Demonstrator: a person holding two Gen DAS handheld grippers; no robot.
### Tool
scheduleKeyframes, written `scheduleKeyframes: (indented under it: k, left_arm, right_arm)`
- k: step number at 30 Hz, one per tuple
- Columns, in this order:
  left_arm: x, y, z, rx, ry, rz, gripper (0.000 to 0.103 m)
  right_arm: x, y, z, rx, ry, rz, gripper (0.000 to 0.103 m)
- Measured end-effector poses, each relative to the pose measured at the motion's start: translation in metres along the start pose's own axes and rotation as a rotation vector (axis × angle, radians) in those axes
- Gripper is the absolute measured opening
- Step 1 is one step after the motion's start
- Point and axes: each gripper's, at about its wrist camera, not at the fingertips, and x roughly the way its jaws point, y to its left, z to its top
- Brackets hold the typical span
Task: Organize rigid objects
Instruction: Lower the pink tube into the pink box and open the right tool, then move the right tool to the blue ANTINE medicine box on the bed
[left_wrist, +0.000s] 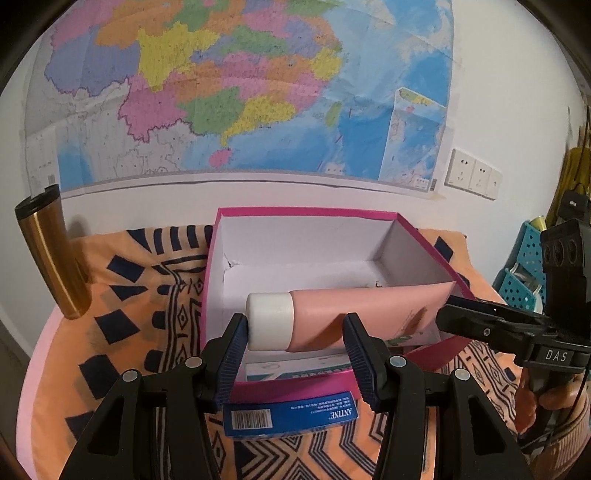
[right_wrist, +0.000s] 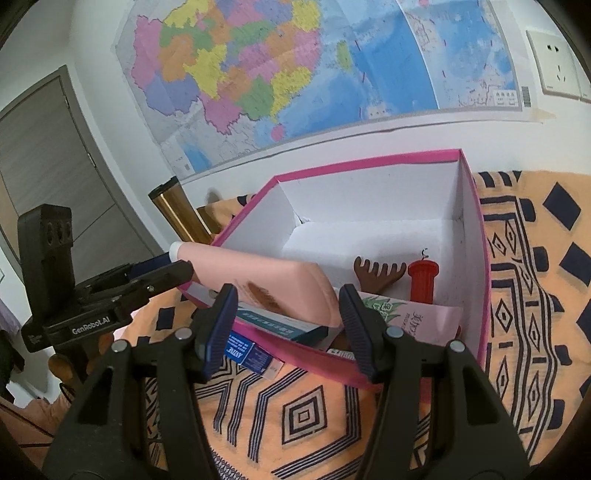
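Note:
A pink tube (left_wrist: 351, 310) (right_wrist: 266, 273) with a white cap hangs crosswise over the near left corner of an open pink box (left_wrist: 306, 211) (right_wrist: 369, 160). My left gripper (left_wrist: 295, 321) (right_wrist: 181, 264) is shut on its cap end, one pad against the cap. My right gripper (right_wrist: 288, 291) (left_wrist: 443, 314) is shut on its flat end. Inside the box lie a teal carton (right_wrist: 280, 325) (left_wrist: 295, 369), a brown comb (right_wrist: 376, 273), a red cylinder (right_wrist: 423, 280) and a pink pack with a leaf print (right_wrist: 417, 317). A blue carton (left_wrist: 291, 413) (right_wrist: 247, 354) lies on the cloth against the box's near wall.
The box stands on an orange patterned cloth (right_wrist: 306, 417) against a wall with a map. A gold tumbler (left_wrist: 55, 254) (right_wrist: 181, 210) stands at the back left. A blue perforated basket (left_wrist: 524, 273) is at the right edge. A hand (left_wrist: 554, 398) holds the right gripper.

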Motion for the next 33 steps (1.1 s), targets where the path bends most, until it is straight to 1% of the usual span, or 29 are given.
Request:
scheduleKeyframes:
  k: [13,20,23,27,32,33]
  left_arm:
    - [0.028,0.008,0.001,-0.026,0.064,0.029,0.053]
    - [0.035,0.013,0.001,-0.038,0.080,0.034,0.053]
    - [0.030,0.012,0.000,-0.036,0.065,0.039,0.053]
    - [0.017,0.016,-0.006,-0.041,0.031,0.040,0.054]
    - [-0.009,0.031,-0.020,-0.077,-0.017,0.031,0.055]
    - [-0.015,0.035,-0.025,-0.086,-0.023,0.026,0.055]
  right_arm:
    - [0.025,-0.008,0.002,-0.008,0.061,-0.043,0.059]
    - [0.040,-0.009,0.004,-0.025,0.092,-0.067,0.059]
    - [0.042,-0.009,0.004,-0.027,0.091,-0.082,0.059]
    - [0.033,-0.004,-0.002,-0.047,0.067,-0.086,0.059]
    - [0.009,0.011,-0.013,-0.080,0.016,-0.044,0.059]
    - [0.003,0.016,-0.016,-0.088,0.008,-0.023,0.059]
